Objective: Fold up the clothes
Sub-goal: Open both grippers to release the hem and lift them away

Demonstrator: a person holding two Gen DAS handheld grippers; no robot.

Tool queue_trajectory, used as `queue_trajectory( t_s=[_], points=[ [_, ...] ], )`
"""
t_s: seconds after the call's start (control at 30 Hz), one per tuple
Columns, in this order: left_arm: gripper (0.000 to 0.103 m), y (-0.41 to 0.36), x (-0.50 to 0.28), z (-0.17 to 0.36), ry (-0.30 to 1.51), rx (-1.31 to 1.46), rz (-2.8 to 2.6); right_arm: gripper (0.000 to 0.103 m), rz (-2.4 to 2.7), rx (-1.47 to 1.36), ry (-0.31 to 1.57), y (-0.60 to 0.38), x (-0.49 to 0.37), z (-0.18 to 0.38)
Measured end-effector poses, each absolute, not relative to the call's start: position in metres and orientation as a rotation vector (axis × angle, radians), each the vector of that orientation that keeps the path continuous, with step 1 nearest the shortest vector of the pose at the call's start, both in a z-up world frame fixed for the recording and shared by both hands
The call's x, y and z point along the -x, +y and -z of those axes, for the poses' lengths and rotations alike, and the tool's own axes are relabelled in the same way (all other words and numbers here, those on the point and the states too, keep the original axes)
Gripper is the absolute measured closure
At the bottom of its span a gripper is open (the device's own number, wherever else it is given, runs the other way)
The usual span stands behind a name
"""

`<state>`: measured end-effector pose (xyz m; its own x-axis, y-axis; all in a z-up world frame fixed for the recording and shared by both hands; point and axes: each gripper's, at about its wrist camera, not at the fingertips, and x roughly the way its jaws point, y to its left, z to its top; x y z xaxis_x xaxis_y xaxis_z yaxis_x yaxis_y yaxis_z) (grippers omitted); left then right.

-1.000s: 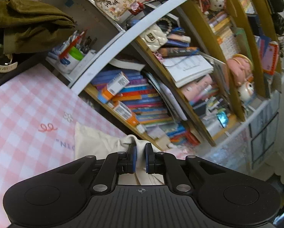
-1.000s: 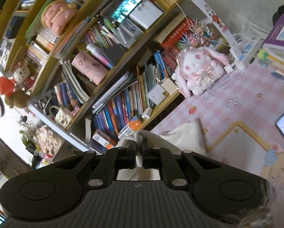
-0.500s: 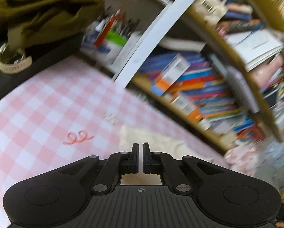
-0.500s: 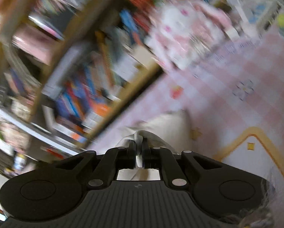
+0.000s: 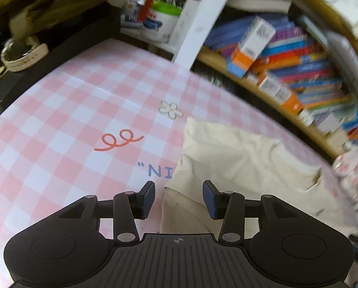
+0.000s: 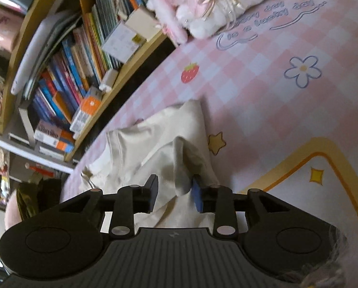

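Low in both wrist views, the cream garment (image 5: 229,158) lies folded over on the pink checked tablecloth (image 5: 59,110), near the bookshelf (image 5: 298,55). The left gripper (image 5: 178,195) has just been opening; its jaws stand apart, with a cloth edge between them but not pinched. The right gripper (image 6: 174,193) has likewise been spreading, a raised cloth tip (image 6: 181,165) loose between its pads. This looks like the release after laying a fold. Next, I'd judge, both must back clear without dragging the fabric, then find the next edge.
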<state>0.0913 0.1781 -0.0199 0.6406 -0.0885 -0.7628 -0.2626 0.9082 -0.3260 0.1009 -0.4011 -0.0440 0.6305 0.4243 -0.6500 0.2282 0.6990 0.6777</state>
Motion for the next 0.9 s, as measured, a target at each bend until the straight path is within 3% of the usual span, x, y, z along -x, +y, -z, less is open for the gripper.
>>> queue_trajectory(
  t_s=[0.03,0.07,0.1,0.13,0.17,0.33,0.57,0.67,0.7,0.77,0.8,0.9],
  points=[
    [0.065,0.175,-0.096,0.022,0.883,0.402,-0.098,0.074,-0.123,-0.805,0.914,-0.400,-0.102,0.045],
    [0.086,0.170,-0.096,0.020,0.869,0.361,-0.075,0.075,-0.120,-0.799,0.916,-0.399,-0.104,0.046],
    [0.094,0.166,-0.095,0.017,0.851,0.318,-0.050,0.079,-0.117,-0.789,0.916,-0.398,-0.105,0.045],
    [0.094,0.164,-0.091,0.010,0.821,0.298,-0.037,0.096,-0.113,-0.776,0.914,-0.397,-0.105,0.045],
    [0.095,0.163,-0.086,0.003,0.788,0.281,-0.026,0.098,-0.106,-0.765,0.914,-0.397,-0.105,0.044],
    [0.095,0.166,-0.072,-0.041,0.695,0.288,0.052,0.099,-0.111,-0.859,0.809,-0.409,-0.083,0.018],
    [0.095,0.208,-0.125,-0.055,0.575,0.676,0.097,0.099,-0.164,-1.007,0.634,-0.415,-0.092,-0.018],
    [0.083,0.219,-0.169,-0.025,0.702,0.748,0.013,0.099,-0.138,-1.047,0.580,-0.415,-0.120,-0.018],
    [0.083,0.221,-0.177,-0.013,0.766,0.750,-0.046,0.098,-0.110,-1.040,0.585,-0.412,-0.131,-0.013],
    [0.084,0.224,-0.189,0.011,0.895,0.744,-0.175,0.085,0.004,-0.937,0.679,-0.403,-0.153,0.002],
    [0.084,0.224,-0.185,0.015,0.898,0.726,-0.192,0.068,0.062,-0.875,0.740,-0.398,-0.161,0.011],
    [0.083,0.205,-0.159,0.007,0.849,0.589,-0.150,0.068,0.117,-0.646,0.826,-0.379,-0.159,0.020]
  ],
)
